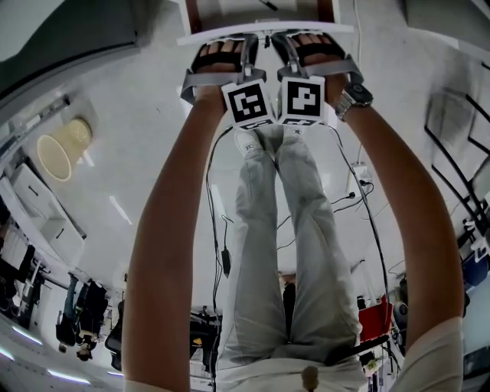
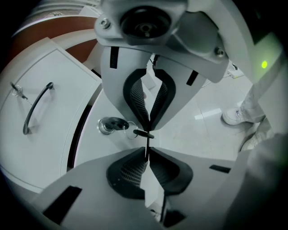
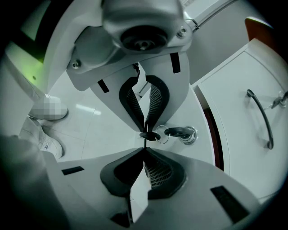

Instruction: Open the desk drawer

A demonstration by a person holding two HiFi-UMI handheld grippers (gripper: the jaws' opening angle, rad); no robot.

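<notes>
In the head view the white desk drawer (image 1: 222, 34) stands pulled out at the top, its brown inside (image 1: 260, 9) showing. My left gripper (image 1: 251, 44) and right gripper (image 1: 280, 44) meet tip to tip at its front. The drawer front (image 2: 101, 150) (image 3: 200, 112) carries a lock with a key (image 2: 111, 124) (image 3: 181, 132) and a ring. From the ring hangs a black-headed key (image 2: 142, 133) (image 3: 149, 135). Its thin blade runs down between the pads of my left gripper (image 2: 147, 150) and my right gripper (image 3: 144, 150), and both are shut on it.
Beside the drawer front is a white cabinet door with a dark bow handle (image 2: 37, 108) (image 3: 261, 117), a dark gap between them. My legs (image 1: 276, 230) and shoes (image 2: 234, 116) stand close under the grippers. Cables and a power strip (image 1: 360, 172) lie on the floor; a round bin (image 1: 65, 149) is left.
</notes>
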